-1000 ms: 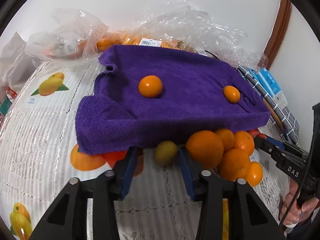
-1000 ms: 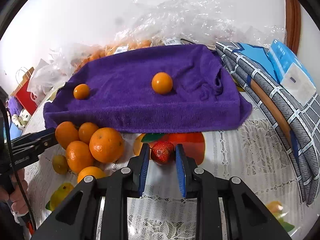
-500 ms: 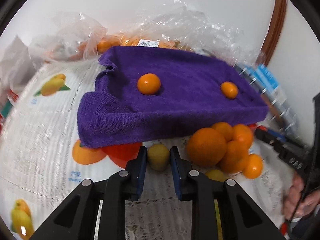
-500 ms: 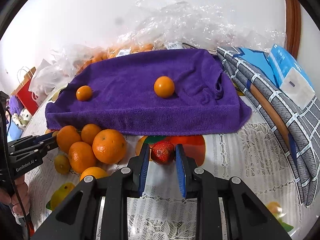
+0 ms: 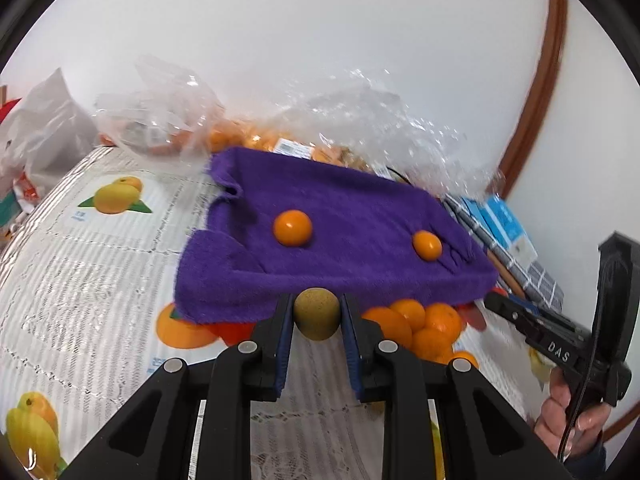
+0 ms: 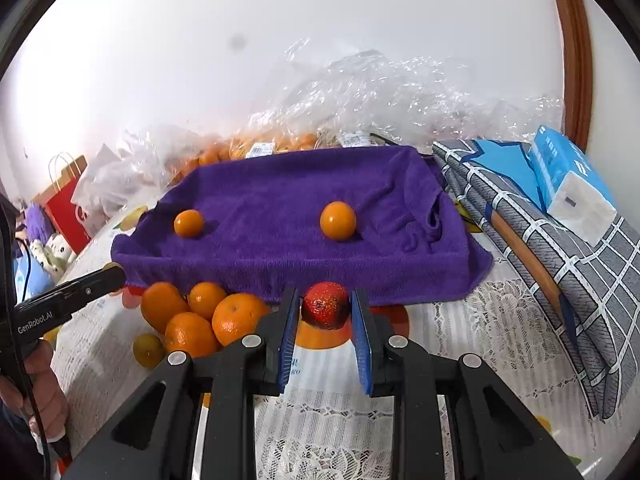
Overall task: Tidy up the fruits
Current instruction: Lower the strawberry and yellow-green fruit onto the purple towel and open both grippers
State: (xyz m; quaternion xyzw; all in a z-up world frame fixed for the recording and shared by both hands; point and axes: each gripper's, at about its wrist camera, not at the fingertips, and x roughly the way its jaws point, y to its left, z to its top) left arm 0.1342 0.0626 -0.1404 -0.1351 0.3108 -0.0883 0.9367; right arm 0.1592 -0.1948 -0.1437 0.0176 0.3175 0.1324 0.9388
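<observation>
My left gripper point(image 5: 316, 316) is shut on a small yellow-green fruit point(image 5: 316, 318) and holds it above the table, in front of the purple towel point(image 5: 352, 216). My right gripper point(image 6: 326, 308) is shut on a red fruit point(image 6: 326, 305), held just before the towel's front edge point(image 6: 280, 276). Two small oranges point(image 6: 189, 223) point(image 6: 338, 221) lie on the towel. A pile of several oranges point(image 6: 208, 316) sits on the table left of the right gripper, with a small yellow-green fruit point(image 6: 147, 350) beside it. The pile also shows in the left wrist view point(image 5: 416, 328).
Clear plastic bags with oranges point(image 6: 256, 148) lie behind the towel. A folded checked cloth point(image 6: 552, 264) and a blue tissue pack point(image 6: 568, 184) are at the right. A red paper bag point(image 6: 66, 204) and soft toys stand at the far left. The tablecloth point(image 5: 92, 264) has printed fruit.
My left gripper closed on the yellow-green fruit and lifted it off the table. My right gripper kept the red fruit and rose slightly.
</observation>
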